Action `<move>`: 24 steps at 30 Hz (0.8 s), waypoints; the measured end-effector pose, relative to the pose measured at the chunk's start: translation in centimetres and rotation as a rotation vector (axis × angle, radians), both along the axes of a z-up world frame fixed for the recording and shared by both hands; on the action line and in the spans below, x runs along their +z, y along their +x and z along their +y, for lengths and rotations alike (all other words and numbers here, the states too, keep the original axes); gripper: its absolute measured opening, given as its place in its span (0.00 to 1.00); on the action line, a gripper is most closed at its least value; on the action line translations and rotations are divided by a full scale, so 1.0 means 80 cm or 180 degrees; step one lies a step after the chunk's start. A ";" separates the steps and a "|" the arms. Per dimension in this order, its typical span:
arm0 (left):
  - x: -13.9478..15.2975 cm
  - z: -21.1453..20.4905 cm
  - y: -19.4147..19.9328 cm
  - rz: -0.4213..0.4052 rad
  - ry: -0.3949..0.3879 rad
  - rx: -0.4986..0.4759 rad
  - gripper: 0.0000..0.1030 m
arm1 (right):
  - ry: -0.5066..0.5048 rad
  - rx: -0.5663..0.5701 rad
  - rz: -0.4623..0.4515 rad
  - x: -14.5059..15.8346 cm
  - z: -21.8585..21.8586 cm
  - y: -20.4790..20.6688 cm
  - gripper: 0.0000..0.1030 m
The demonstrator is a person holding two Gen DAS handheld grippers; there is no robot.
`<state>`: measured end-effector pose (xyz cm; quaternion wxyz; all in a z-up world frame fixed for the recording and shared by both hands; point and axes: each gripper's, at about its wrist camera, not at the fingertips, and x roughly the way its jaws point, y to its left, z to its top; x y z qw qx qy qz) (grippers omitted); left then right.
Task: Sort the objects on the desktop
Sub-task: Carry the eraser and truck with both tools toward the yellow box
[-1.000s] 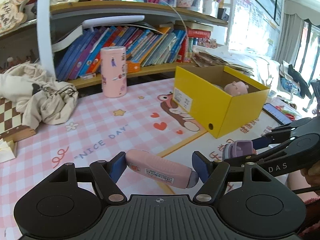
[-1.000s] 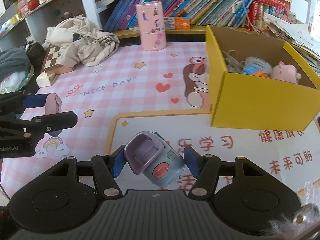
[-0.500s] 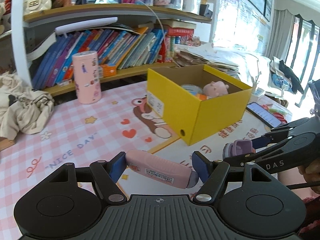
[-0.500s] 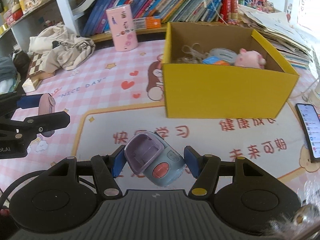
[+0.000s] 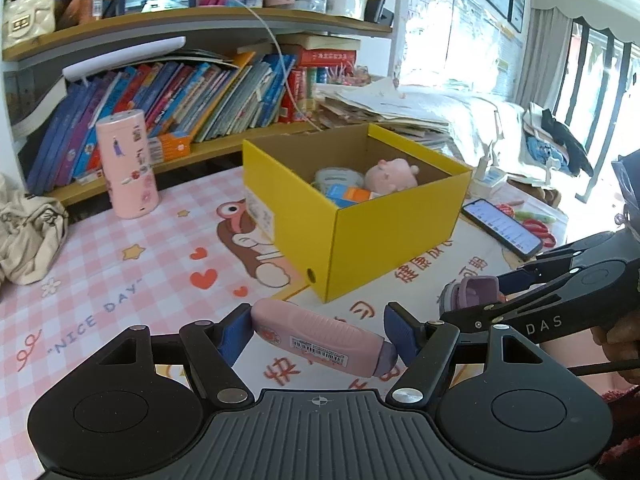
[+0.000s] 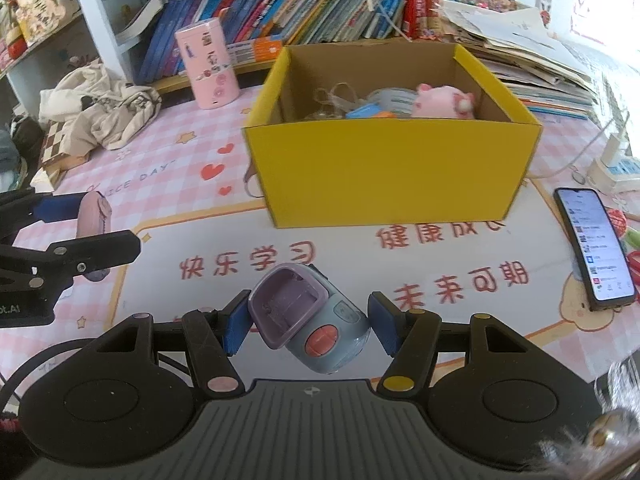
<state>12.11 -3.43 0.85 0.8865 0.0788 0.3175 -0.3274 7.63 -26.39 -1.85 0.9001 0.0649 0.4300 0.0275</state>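
Note:
My left gripper (image 5: 318,330) is shut on a pink tube-shaped case (image 5: 322,342) with a barcode label, held crosswise above the mat. My right gripper (image 6: 308,322) is shut on a small blue-and-purple toy (image 6: 310,322) with a red button. Ahead of both stands an open yellow box (image 6: 384,168) (image 5: 394,228) holding a pink plush pig (image 6: 444,102), a roll and other small items. In the left wrist view the right gripper (image 5: 500,286) shows at the right with the toy; in the right wrist view the left gripper (image 6: 86,216) shows at the left with the case.
A pink cylinder container (image 5: 128,164) stands by the bookshelf. Crumpled beige cloth (image 6: 100,110) lies at the back left on a chessboard. A phone (image 6: 594,248) lies right of the box, with scissors (image 5: 536,226) and a power strip beyond. Books fill the shelf behind.
Both grippers have swung right and closer to the yellow box, each still holding its object. The box now sits more central and larger in both views.

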 end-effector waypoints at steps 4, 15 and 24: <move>0.001 -0.018 -0.002 0.0008 0.0014 -0.0014 0.70 | 0.0005 -0.0007 0.0003 0.000 -0.020 0.000 0.58; 0.000 -0.077 -0.004 0.0046 -0.0003 -0.0033 0.70 | 0.0008 -0.0005 0.0009 0.001 -0.077 -0.001 0.58; -0.003 -0.131 -0.002 0.0048 -0.0040 -0.0008 0.70 | -0.0064 0.0145 -0.0003 0.003 -0.124 0.010 0.58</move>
